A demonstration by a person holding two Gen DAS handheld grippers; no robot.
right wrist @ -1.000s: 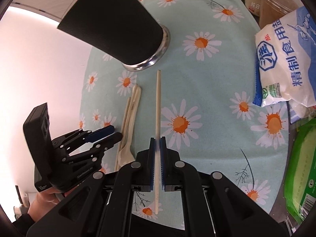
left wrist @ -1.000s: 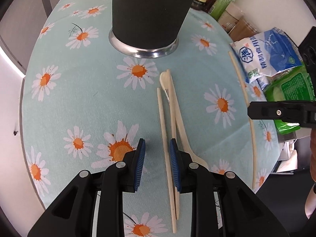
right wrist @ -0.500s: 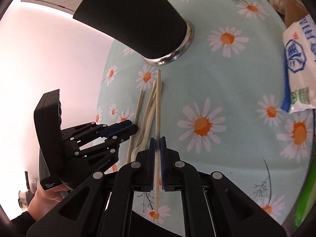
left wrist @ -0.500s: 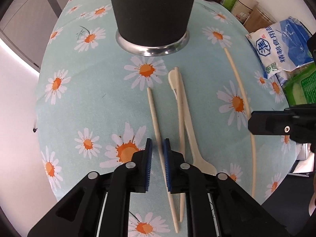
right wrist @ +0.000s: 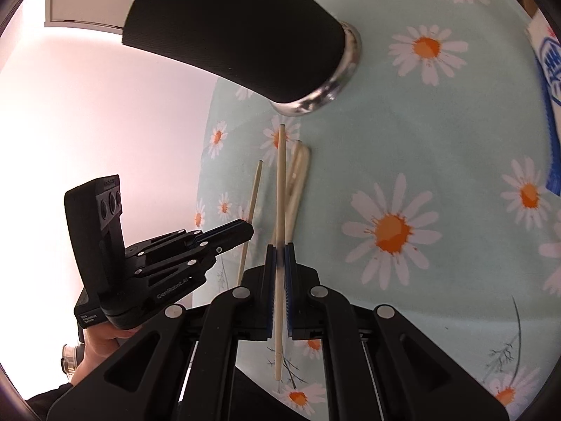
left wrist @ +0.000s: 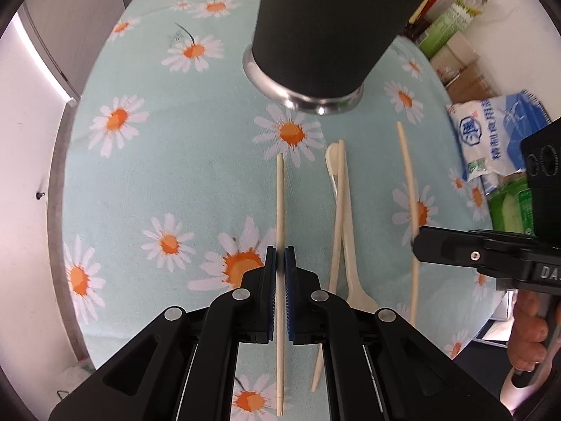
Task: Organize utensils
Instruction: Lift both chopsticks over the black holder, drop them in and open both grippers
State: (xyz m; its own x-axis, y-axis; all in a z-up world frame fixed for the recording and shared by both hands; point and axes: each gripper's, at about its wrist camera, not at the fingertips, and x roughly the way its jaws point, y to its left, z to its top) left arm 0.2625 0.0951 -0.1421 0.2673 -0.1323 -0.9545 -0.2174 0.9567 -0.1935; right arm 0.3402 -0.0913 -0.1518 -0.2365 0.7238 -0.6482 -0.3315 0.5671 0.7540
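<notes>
A tall black cup with a steel base stands on the daisy tablecloth. My left gripper is shut on a pale chopstick whose tip points at the cup. To its right, a pale spoon and a second chopstick lie together on the cloth. My right gripper is shut on another chopstick, held above the spoon. The right wrist view shows the left gripper with its chopstick to the left.
A blue-and-white salt bag, a green packet and bottles crowd the right and far right of the table. The table's rounded edge runs down the left. A hand holds the right gripper's handle.
The left gripper's jaws closed on the left chopstick, which now sits apart from the spoon pair. The right gripper, still gripping its chopstick, has moved in over the spoon.
</notes>
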